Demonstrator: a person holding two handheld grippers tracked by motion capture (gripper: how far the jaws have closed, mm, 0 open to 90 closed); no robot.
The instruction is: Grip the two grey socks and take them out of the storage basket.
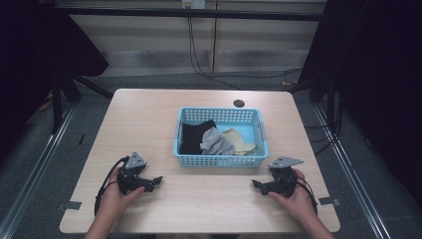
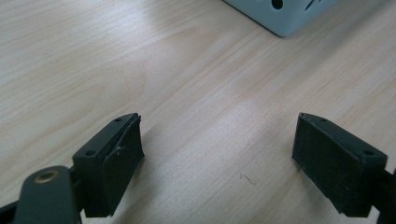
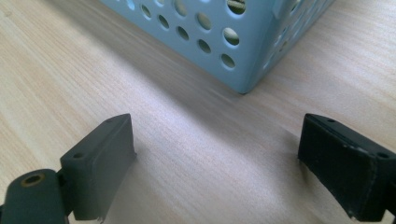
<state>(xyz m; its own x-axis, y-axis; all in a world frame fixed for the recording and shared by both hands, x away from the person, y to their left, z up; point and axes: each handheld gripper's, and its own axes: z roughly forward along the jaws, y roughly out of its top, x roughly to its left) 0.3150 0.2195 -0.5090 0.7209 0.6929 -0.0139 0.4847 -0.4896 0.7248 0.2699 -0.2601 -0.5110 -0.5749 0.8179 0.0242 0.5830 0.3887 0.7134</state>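
- Left gripper [image 1: 157, 180]: jaws wide apart, empty, resting low on the table [image 1: 149, 114].
- Right gripper [image 1: 256, 184]: likewise wide, empty.
- Basket [image 1: 221, 160] between them holds folded cloths [image 1: 217, 141], probably socks.
- Approach from above; pinch one piece only.

Basket [image 2: 285, 16] cut off by top edge in both gripper views; clothes [image 1: 217, 141] inside bunched up, too small to tell apart
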